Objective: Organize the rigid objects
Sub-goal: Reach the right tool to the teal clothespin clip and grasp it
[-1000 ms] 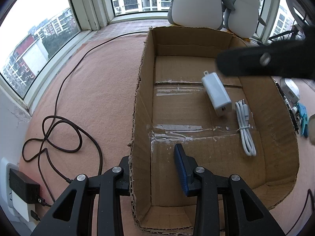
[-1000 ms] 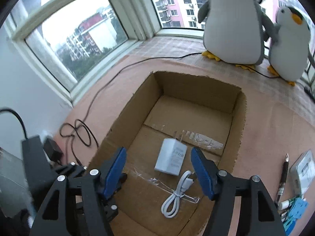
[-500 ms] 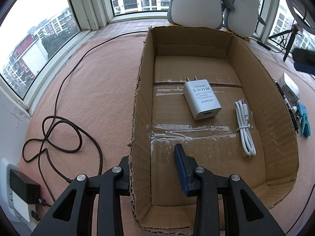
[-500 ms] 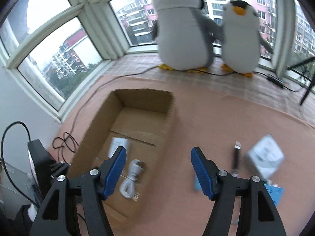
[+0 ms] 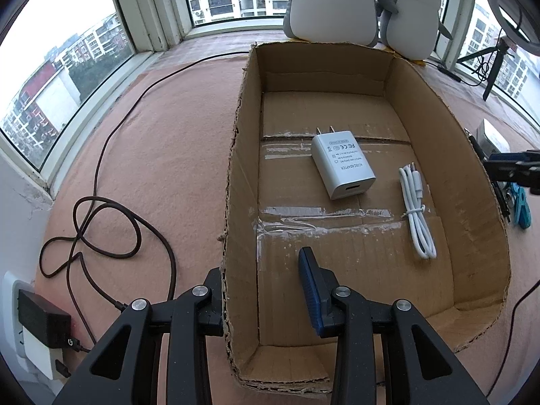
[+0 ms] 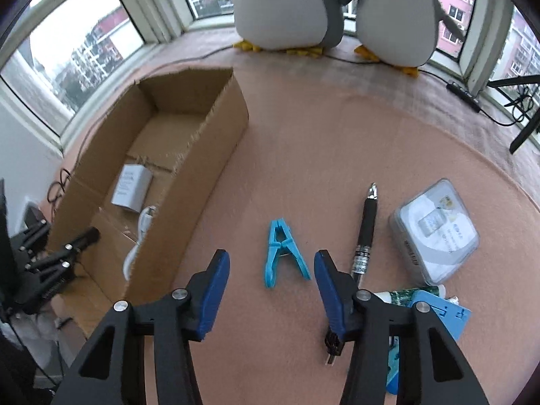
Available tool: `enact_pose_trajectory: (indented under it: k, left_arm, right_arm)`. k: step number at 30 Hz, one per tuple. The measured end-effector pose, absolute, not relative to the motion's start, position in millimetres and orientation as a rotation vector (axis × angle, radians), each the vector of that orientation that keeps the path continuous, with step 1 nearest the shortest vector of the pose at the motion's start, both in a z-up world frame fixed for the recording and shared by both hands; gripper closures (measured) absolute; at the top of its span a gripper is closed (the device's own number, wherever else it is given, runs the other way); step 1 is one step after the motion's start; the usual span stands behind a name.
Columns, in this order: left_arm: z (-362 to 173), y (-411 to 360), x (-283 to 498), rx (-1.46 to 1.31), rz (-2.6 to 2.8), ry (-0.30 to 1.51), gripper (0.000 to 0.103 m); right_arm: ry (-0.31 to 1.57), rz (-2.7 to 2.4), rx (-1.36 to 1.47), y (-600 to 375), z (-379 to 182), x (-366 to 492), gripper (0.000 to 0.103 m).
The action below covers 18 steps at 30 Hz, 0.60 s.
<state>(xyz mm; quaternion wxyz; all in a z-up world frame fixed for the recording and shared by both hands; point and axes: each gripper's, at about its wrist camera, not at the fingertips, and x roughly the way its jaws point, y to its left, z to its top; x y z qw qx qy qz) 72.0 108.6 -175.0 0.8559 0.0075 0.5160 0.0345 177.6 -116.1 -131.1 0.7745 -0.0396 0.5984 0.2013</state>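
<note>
- Cardboard box, brown, open-topped (image 5: 472,185), sits on pink felt mat (image 5: 168,135) by the bay window; long side runs away from the left wrist cam.
- In the box, mid-floor: white flat wall adapter w/ two prongs (image 5: 342,168), lying label up. White bundled USB cable (image 5: 416,209) lies just beside it, nearer the box's right wall; they're not touching.
- Left gripper (image 5: 260,263) straddles the box's left wall at the near corner. One black finger is outside, against the cardboard; the blue-padded one is inside. Jaws are narrow, but a strip of box floor shows betw. the inner pad and the wall, so no clamp is visible.
- Right gripper (image 6: 270,256) points down over the mat, right of the box. Jaws have just been closing and are abt half open, gripping nothing.
- Light-blue plastic clothes peg (image 6: 281,253) lies flat on the mat and shows in the gap betw. the right jaws; pads aren't on it.
- Right of the peg: black pen (image 6: 366,229), tip away from cam, then a grey-white rounded plastic case (image 6: 435,229). Small blue carton (image 6: 438,314) is at the near right edge, partly hidden by a finger.
- Two grey-white plush penguins (image 5: 330,3) stand at the mat's far edge, by the window.
- Dark cord (image 5: 101,222) loops on the mat left of the box.
</note>
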Motion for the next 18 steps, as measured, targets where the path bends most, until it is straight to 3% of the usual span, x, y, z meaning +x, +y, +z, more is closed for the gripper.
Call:
enact_pose_trajectory:
  k: [3, 6, 11, 18]
  left_arm:
    - [-175.0, 108.7, 72.0, 0.016, 0.073, 1.084, 0.066]
    - [-175.1, 108.7, 71.8, 0.013, 0.073, 1.084, 0.066]
    - [-175.1, 108.8, 71.7, 0.012, 0.073, 1.084, 0.066]
    - [-175.2, 108.6, 71.6, 0.012, 0.073, 1.083, 0.066]
  right_arm:
    - [1.313, 0.426, -0.141, -109.7, -139.8, 178.5, 0.057]
    - [1.332, 0.418, -0.179, -106.2, -146.2, 179.8, 0.068]
    - [1.354, 0.407, -0.203, -104.3, -152.4, 180.7, 0.075]
    - [1.357, 0.396, -0.198, -105.0, -154.4, 179.6, 0.076]
